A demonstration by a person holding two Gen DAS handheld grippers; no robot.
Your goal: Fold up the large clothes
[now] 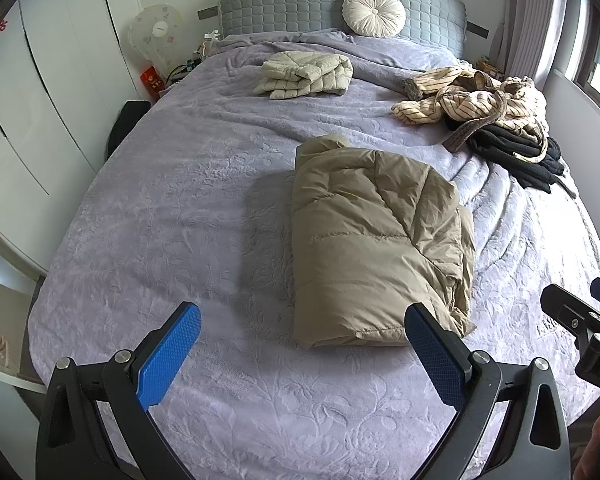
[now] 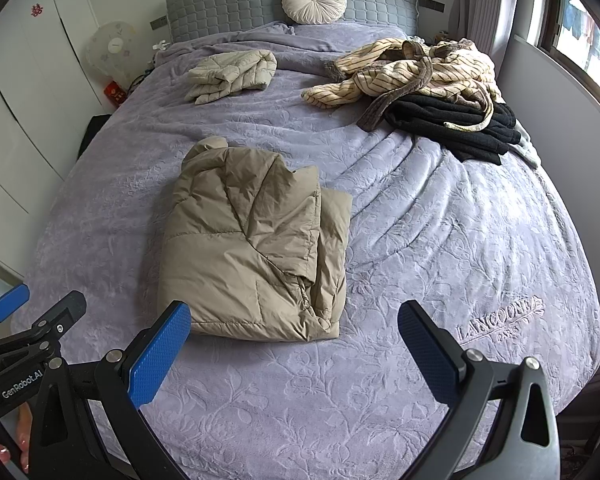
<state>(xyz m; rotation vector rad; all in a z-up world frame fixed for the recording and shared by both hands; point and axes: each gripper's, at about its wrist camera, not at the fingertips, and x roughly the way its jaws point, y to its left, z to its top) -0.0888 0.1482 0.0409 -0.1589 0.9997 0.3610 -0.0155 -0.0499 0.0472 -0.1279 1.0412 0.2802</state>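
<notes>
Tan jacket [image 1: 376, 240] lay folded mid-bed [image 1: 180, 200], nearer foot than headboard [image 1: 284, 4]. Left gripper [image 1: 302, 350] and right gripper [image 2: 294, 346] gaped wide, empty, above bed foot, short of jacket.

A home bedroom: bed [image 1: 180, 220] with padded headboard [image 1: 292, 4], white wardrobes [image 1: 52, 80], curtained window [image 2: 572, 20].

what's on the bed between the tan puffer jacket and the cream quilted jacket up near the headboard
Nothing: only bare purple bedspread lies between the tan puffer jacket and the cream quilted jacket. Both wrist views show it.
</notes>
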